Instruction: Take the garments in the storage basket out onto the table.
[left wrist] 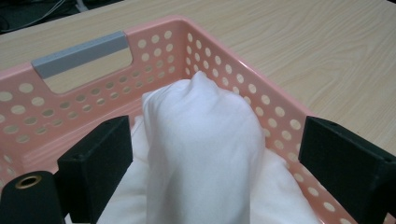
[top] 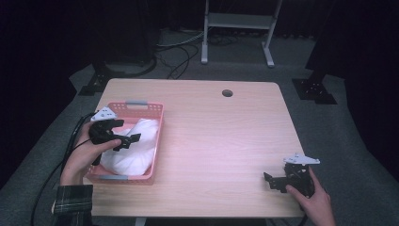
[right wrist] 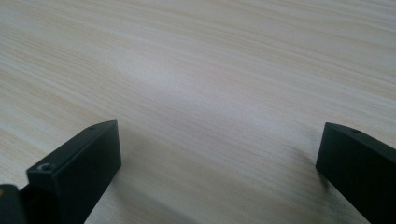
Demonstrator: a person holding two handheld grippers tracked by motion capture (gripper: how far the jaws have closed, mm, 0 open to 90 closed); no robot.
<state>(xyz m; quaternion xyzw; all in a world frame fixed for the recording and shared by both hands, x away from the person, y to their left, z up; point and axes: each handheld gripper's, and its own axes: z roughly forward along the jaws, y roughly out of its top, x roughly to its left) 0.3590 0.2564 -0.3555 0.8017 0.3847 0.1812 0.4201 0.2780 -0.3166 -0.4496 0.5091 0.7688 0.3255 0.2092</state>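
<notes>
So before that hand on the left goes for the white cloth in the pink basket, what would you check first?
1. Left gripper jaws open: ok, they stand wide apart.
2. White cloth lined up between the jaws: ok, its raised fold sits in the gap.
3. Jaws already pressing the cloth: cannot tell; the left jaw looks close to it.
4. Pink perforated plastic basket fully on the light wooden table: ok, though near its left edge.
5. Right gripper out of the way: ok, open and empty at the table's near right corner.
</notes>
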